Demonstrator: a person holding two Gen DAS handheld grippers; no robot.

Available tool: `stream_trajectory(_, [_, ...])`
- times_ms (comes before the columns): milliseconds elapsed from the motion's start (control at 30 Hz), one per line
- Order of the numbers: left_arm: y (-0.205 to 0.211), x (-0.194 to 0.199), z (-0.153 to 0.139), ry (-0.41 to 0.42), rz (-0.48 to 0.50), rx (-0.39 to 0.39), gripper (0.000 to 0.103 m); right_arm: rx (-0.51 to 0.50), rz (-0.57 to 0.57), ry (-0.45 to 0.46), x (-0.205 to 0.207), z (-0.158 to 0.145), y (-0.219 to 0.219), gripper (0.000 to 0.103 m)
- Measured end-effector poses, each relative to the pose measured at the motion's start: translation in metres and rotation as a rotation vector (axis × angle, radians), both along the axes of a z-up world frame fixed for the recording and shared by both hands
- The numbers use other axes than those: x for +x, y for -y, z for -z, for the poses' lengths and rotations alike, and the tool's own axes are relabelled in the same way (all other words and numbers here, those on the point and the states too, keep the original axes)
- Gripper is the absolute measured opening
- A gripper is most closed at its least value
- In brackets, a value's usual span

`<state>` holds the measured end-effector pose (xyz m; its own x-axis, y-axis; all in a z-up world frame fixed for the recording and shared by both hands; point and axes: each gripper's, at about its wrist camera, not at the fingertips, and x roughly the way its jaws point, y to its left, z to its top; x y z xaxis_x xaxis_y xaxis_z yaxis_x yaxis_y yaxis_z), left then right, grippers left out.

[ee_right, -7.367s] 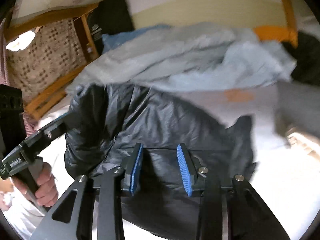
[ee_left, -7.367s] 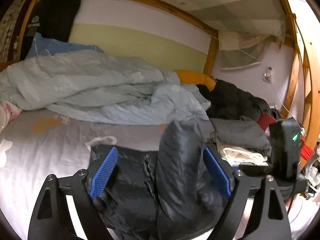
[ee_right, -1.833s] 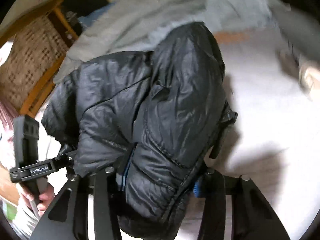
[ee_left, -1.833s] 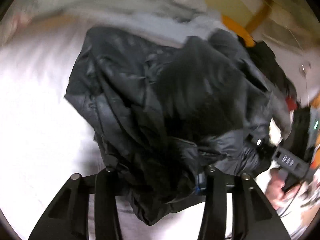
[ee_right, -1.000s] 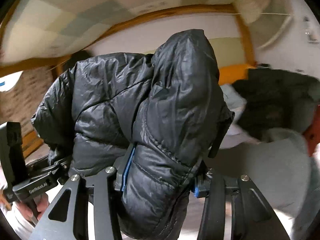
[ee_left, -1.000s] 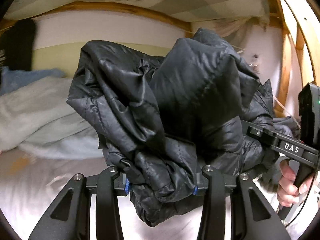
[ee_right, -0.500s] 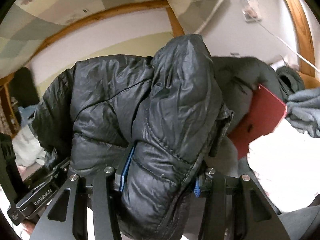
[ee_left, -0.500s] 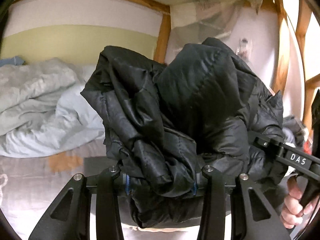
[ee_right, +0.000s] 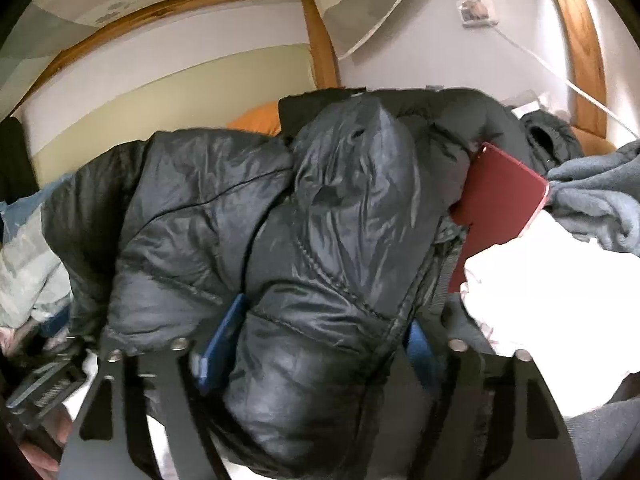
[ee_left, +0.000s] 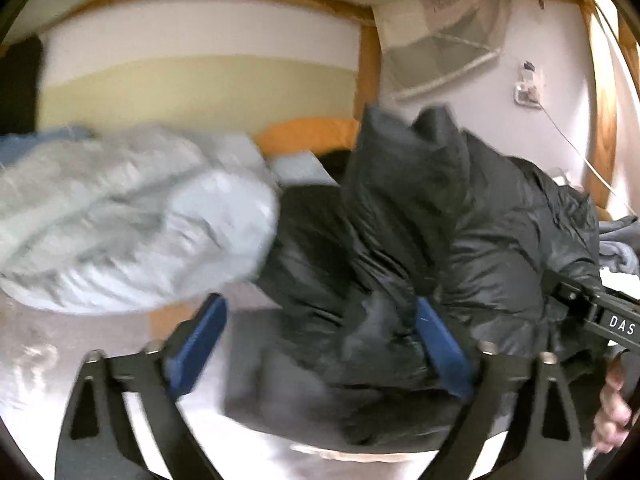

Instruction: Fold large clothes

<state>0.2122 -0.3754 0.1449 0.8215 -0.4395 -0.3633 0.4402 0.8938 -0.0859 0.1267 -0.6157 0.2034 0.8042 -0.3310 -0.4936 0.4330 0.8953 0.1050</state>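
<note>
A folded black puffer jacket (ee_left: 420, 240) rests on a pile of clothes at the right end of the bed. My left gripper (ee_left: 320, 340) is open, its blue pads wide apart; the right pad (ee_left: 440, 340) lies against the jacket's lower edge and the left pad (ee_left: 196, 344) is free. In the right wrist view the jacket (ee_right: 320, 240) fills the middle. My right gripper (ee_right: 320, 344) has its blue pads (ee_right: 220, 344) spread on both sides of a thick fold of the jacket and looks open around it.
A crumpled light blue duvet (ee_left: 120, 220) lies on the bed to the left. A red flat case (ee_right: 500, 200), a grey garment (ee_right: 600, 200) and white cloth (ee_right: 540, 280) lie to the right. A wooden bed frame (ee_right: 320, 40) and wall stand behind.
Both grippers carried the jacket to the right and lowered it onto the clothes pile. The left gripper's jaws have opened and let go; the right gripper's jaws have widened around the fold.
</note>
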Motion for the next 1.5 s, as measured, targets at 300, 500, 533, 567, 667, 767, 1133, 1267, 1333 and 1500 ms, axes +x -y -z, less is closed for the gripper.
stream_trajectory(300, [-0.048, -0.048, -0.019, 0.252, -0.049, 0.019, 0.103, -0.201, 0.045, 0.052, -0.022, -0.019, -0.049, 0.103])
stream_trajectory(500, [-0.083, -0.079, -0.030, 0.356, -0.155, -0.037, 0.103, -0.179, -0.095, 0.146, -0.045, -0.029, -0.082, 0.103])
stream_trajectory(533, [-0.090, -0.084, -0.030, 0.368, -0.186, -0.052, 0.103, -0.180, -0.112, 0.160, -0.049, -0.030, -0.087, 0.103])
stream_trajectory(567, [-0.096, -0.088, -0.029, 0.374, -0.227, -0.047, 0.103, -0.183, -0.127, 0.172, -0.053, -0.030, -0.095, 0.103])
stream_trajectory(667, [-0.114, -0.098, -0.025, 0.358, -0.224, -0.037, 0.103, -0.174, -0.141, 0.262, -0.078, -0.028, -0.117, 0.103])
stream_trajectory(767, [-0.140, -0.117, -0.019, 0.381, -0.268, -0.074, 0.103, -0.222, -0.192, 0.308, -0.098, -0.019, -0.143, 0.103])
stream_trajectory(1133, [-0.183, -0.138, 0.044, 0.340, -0.315, -0.006, 0.103, -0.165, -0.248, 0.296, -0.091, 0.043, -0.196, 0.103])
stream_trajectory(1267, [-0.186, -0.123, 0.080, 0.298, -0.270, -0.001, 0.103, -0.116, -0.182, 0.244, -0.077, 0.079, -0.196, 0.103])
stream_trajectory(1333, [-0.183, -0.117, 0.095, 0.283, -0.244, 0.011, 0.103, -0.123, -0.164, 0.207, -0.070, 0.095, -0.203, 0.103])
stream_trajectory(1500, [-0.179, -0.114, 0.118, 0.274, -0.255, 0.042, 0.103, -0.163, -0.123, 0.183, -0.071, 0.122, -0.217, 0.103])
